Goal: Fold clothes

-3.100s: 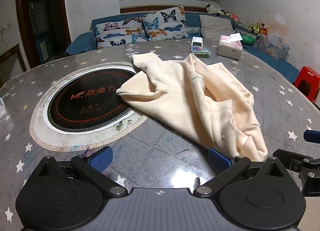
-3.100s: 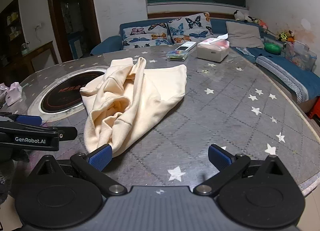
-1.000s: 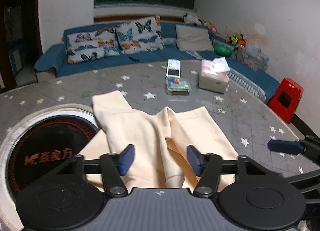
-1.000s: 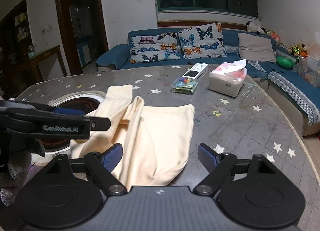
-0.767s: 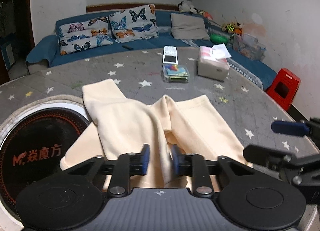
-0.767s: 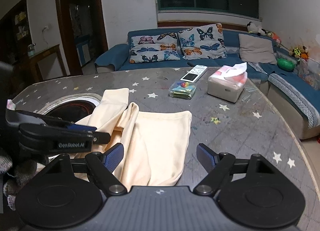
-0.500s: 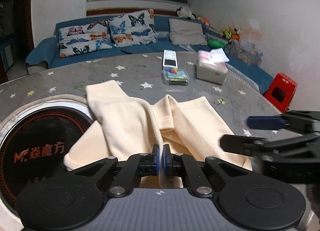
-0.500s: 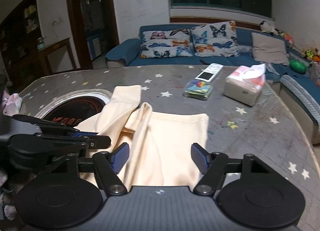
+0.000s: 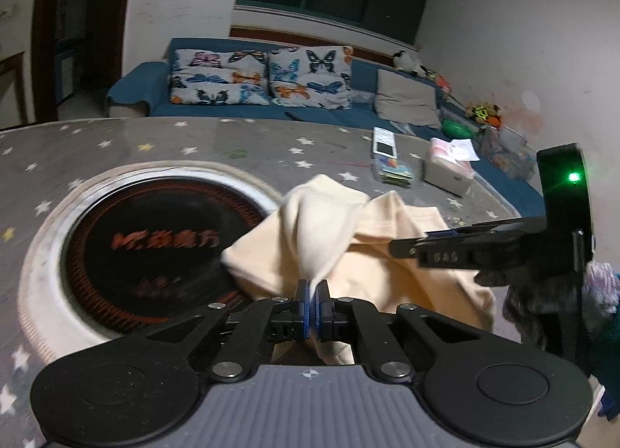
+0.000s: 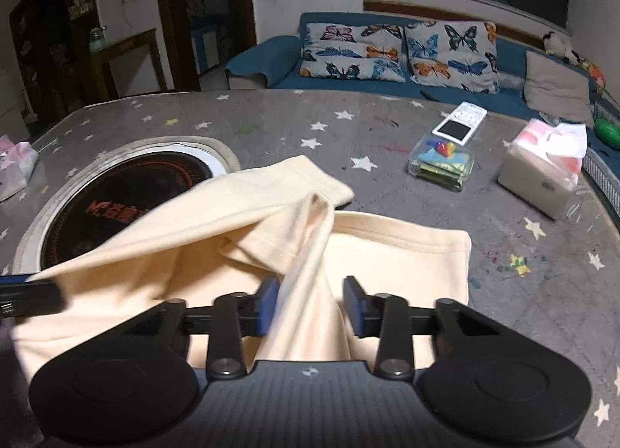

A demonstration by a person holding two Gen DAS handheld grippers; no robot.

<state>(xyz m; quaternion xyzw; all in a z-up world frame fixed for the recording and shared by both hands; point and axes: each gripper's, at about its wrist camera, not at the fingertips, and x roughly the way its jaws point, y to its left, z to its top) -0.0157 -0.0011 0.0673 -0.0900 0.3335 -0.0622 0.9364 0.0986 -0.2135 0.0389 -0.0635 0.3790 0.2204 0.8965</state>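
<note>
The left tool (image 9: 312,306) was clenched on a thin ridge of the cream garment (image 10: 395,254) heaped on the bench (image 10: 271,114), while the right tool (image 10: 312,306) gaped around a fold, so lifting risked the cloth slipping free.

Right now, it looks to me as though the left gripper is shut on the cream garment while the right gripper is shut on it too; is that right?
Not quite. The left gripper is shut on the cream garment, as the left wrist view shows. The right gripper is not: in the right wrist view its jaws stand apart, with a fold of the garment between them, not yet clamped.
</note>
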